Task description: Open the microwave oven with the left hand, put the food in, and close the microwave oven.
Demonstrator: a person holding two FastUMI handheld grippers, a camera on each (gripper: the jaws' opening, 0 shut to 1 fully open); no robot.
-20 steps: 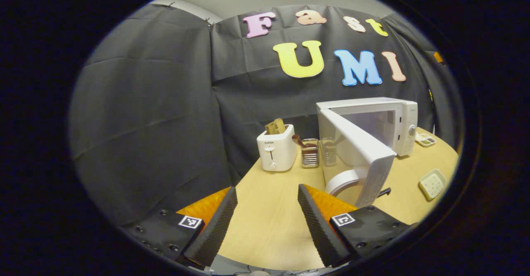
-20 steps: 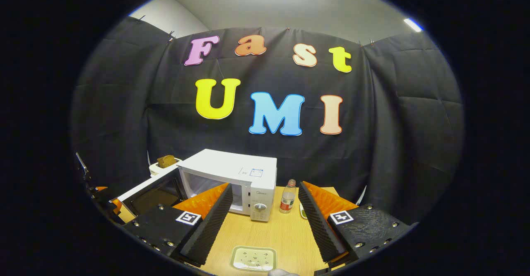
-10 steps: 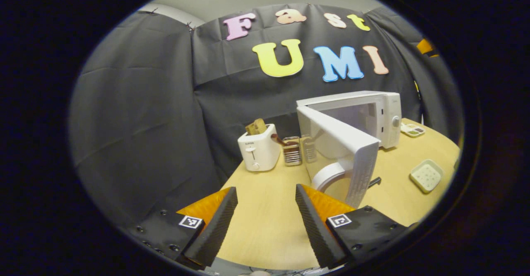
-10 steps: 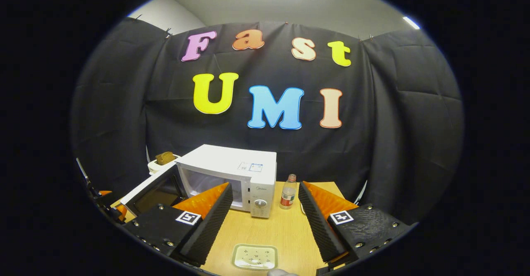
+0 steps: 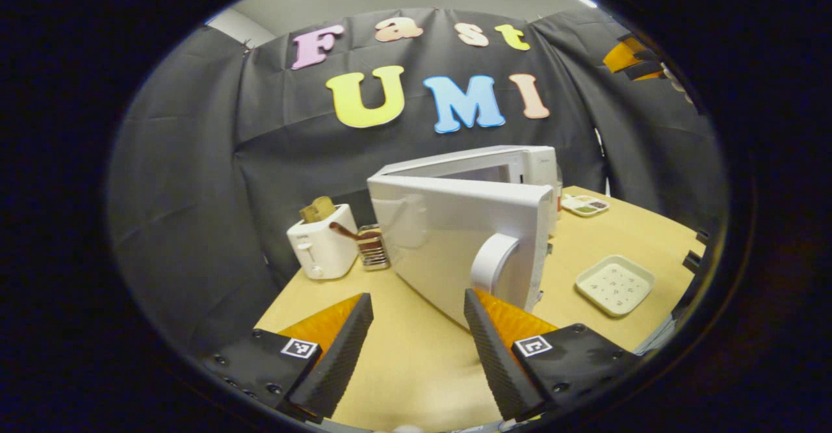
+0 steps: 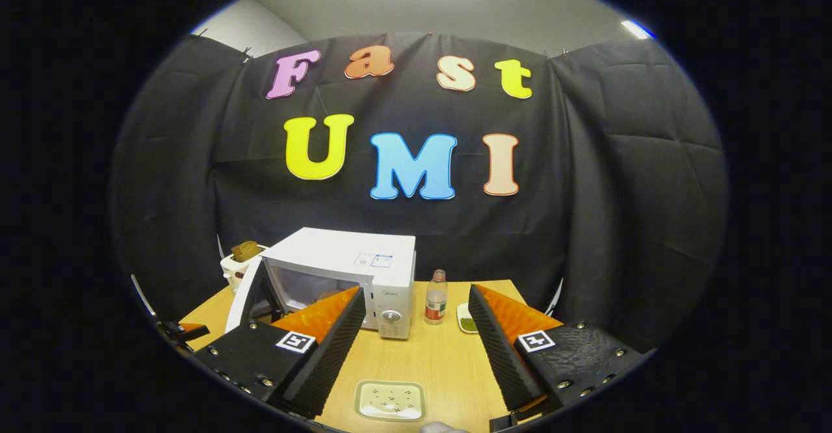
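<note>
In the left gripper view, the left gripper (image 5: 413,348) is sitting at the bottom centre of the frame with its fingers spread apart and nothing between them. Its right-hand finger (image 5: 494,348) is lying just below the curved handle (image 5: 491,264) of the microwave door (image 5: 448,238); whether the two are touching cannot be told. The door is standing partly open at the centre of the frame, its outer face toward the camera, with the microwave (image 5: 500,160) body showing behind it. A toaster (image 5: 318,248) holding bread is standing at left of centre, with a small metal rack (image 5: 372,248) just beside it, between toaster and door. On the wooden table (image 5: 416,368), a square white dish (image 5: 614,285) is lying at lower right, and a small tray (image 5: 585,205) is lying farther back at right.

In the right gripper view, the right gripper (image 6: 416,355) is hanging above the table at the bottom centre, fingers apart and holding nothing. The white dish (image 6: 390,400) is lying below and between them at the bottom edge. The microwave (image 6: 344,270) is standing at left of centre with its door (image 6: 250,300) ajar. A bottle (image 6: 437,298) is standing just right of it.
</note>
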